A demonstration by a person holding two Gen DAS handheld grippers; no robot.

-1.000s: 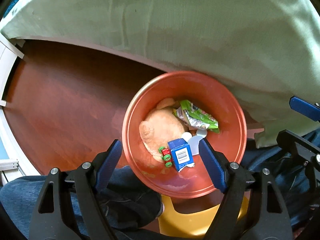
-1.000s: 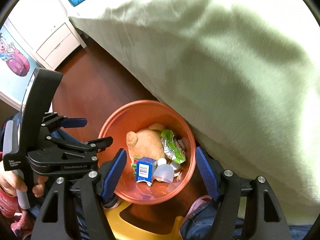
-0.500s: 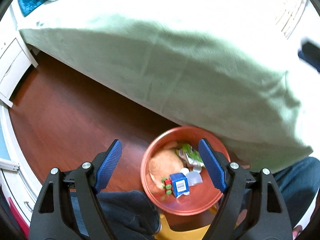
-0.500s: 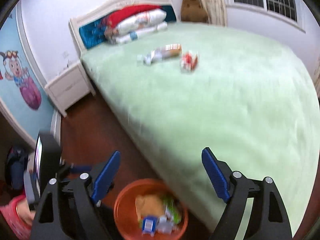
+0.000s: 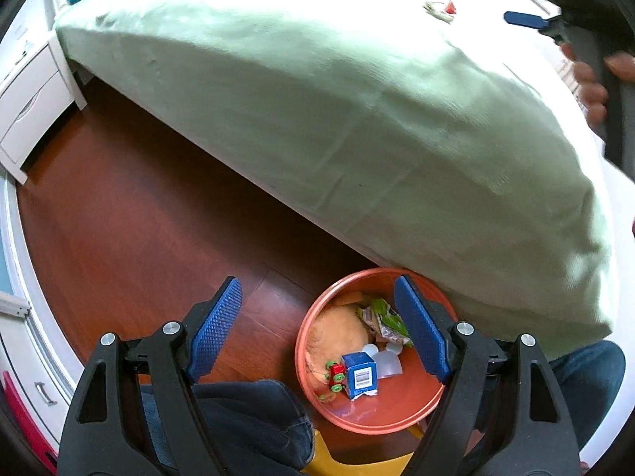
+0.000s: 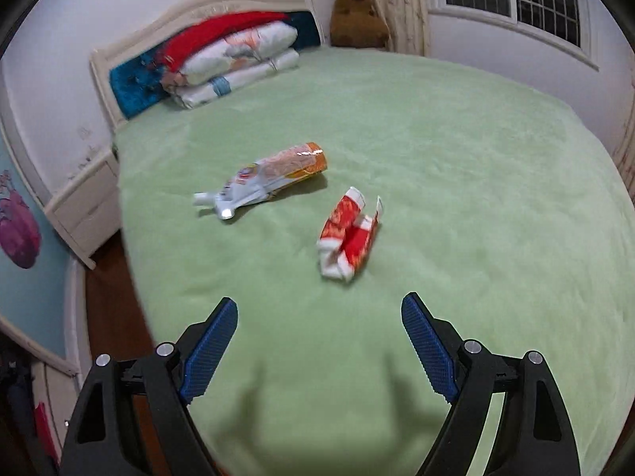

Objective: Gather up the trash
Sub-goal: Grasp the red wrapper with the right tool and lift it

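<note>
An orange trash bin (image 5: pixel 401 412) stands on the wood floor by the bed and holds a blue carton (image 5: pixel 359 375), a green wrapper (image 5: pixel 383 317) and other scraps. My left gripper (image 5: pixel 317 325) is open and empty, high above the bin. My right gripper (image 6: pixel 319 335) is open and empty over the green bed (image 6: pixel 456 198). A torn red and white wrapper (image 6: pixel 348 236) lies just ahead of it. A long silver and orange snack wrapper (image 6: pixel 270 176) lies farther back left. The right gripper also shows in the left wrist view (image 5: pixel 555 8).
Folded bedding (image 6: pixel 238 59) and a brown plush (image 6: pixel 357 20) sit at the headboard. A white nightstand (image 6: pixel 83 206) stands left of the bed. The person's jeans-clad legs (image 5: pixel 246 416) and a yellow stool (image 5: pixel 357 460) are beside the bin.
Both grippers have risen away from the bin. The right gripper swung up over the bed and now faces the two wrappers. Both stay open.
</note>
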